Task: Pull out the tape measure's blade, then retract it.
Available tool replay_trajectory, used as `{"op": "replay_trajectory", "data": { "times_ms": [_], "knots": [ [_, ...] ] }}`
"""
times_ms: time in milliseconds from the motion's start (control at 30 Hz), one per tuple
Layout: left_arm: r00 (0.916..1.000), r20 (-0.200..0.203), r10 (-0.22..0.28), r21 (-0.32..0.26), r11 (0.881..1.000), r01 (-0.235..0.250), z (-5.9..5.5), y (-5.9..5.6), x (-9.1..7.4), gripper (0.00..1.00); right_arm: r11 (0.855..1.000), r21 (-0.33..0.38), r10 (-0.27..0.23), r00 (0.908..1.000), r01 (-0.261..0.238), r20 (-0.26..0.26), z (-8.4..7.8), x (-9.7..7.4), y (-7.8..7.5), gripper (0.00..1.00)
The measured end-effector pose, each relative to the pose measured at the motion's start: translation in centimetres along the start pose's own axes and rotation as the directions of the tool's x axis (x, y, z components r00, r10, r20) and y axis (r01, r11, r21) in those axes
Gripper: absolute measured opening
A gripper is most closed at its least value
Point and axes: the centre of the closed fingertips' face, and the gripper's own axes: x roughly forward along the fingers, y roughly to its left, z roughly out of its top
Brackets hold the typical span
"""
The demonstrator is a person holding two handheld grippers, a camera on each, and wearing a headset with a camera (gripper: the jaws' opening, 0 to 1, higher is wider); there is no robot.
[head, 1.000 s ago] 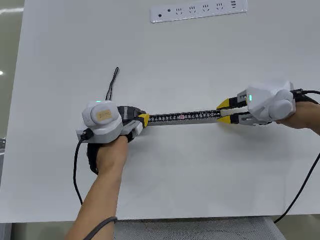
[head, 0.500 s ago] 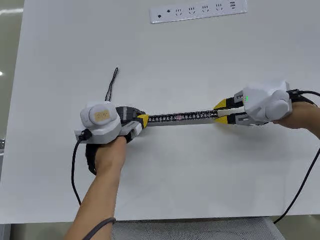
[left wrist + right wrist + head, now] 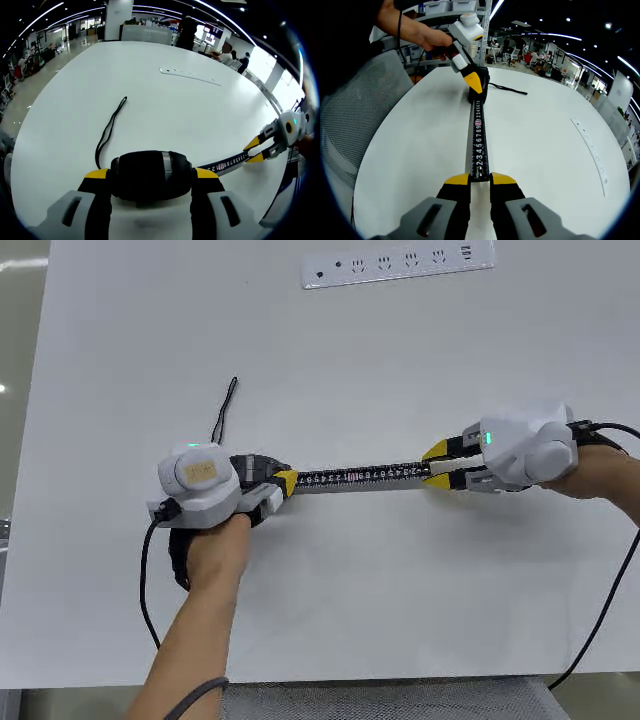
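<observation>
The black tape measure case [image 3: 256,469] [image 3: 150,174] lies on the white table, and my left gripper [image 3: 283,480] [image 3: 151,173] is shut on it. Its black blade [image 3: 362,476] [image 3: 478,142] [image 3: 227,164] with white numbers runs out to the right just above the tabletop. My right gripper [image 3: 436,466] [image 3: 479,178] is shut on the blade's free end. A thin black wrist strap [image 3: 224,410] [image 3: 109,127] trails from the case toward the far side. The case [image 3: 479,79] also sits at the far end of the blade in the right gripper view.
A white power strip [image 3: 397,261] [image 3: 190,75] lies flat at the far side of the table [image 3: 400,570]. Cables hang from both grippers near the front edge. A mesh chair [image 3: 355,115] stands beside the table in the right gripper view.
My right gripper has moved left toward the case with the blade end in it, so the exposed blade is a little shorter. The left gripper holds nearly still.
</observation>
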Motion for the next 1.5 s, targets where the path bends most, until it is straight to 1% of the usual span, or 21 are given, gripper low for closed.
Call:
{"op": "replay_trajectory", "data": {
  "times_ms": [333, 833, 1033, 1200, 1400, 1500],
  "knots": [
    [1.0000, 0.000, -0.003, 0.000, 1.000, 0.003, -0.1, 0.1, -0.2, 0.60, 1.000, -0.002, 0.002, 1.0000, -0.002, 0.003, 0.4, 0.3, 0.0, 0.13],
    [0.9999, -0.003, -0.015, 0.006, 1.000, 0.015, 0.1, -0.2, -0.1, 0.59, 1.000, -0.004, 0.006, 0.9999, -0.006, 0.010, 0.8, 0.6, 0.1, 0.13],
    [0.9998, -0.003, -0.018, 0.005, 1.000, 0.018, 0.0, -0.2, -0.1, 0.59, 1.000, -0.004, 0.007, 0.9999, -0.007, 0.011, 1.0, 0.7, 0.0, 0.13],
    [0.9998, 0.003, -0.019, 0.006, 1.000, 0.019, 0.1, -0.3, -0.1, 0.60, 1.000, 0.004, 0.002, 1.0000, -0.002, 0.006, 0.9, 0.9, 0.0, 0.14],
    [0.9998, 0.003, -0.019, 0.007, 1.000, 0.019, 0.0, 0.0, -0.1, 0.61, 1.000, 0.002, -0.001, 1.0000, 0.001, -0.006, 0.8, 1.2, 0.0, 0.14],
    [0.9999, 0.004, -0.016, 0.008, 1.000, 0.016, 0.0, -0.1, -0.1, 0.61, 1.000, 0.004, -0.003, 1.0000, 0.003, -0.009, 0.7, 1.3, 0.0, 0.14]
  ]
}}
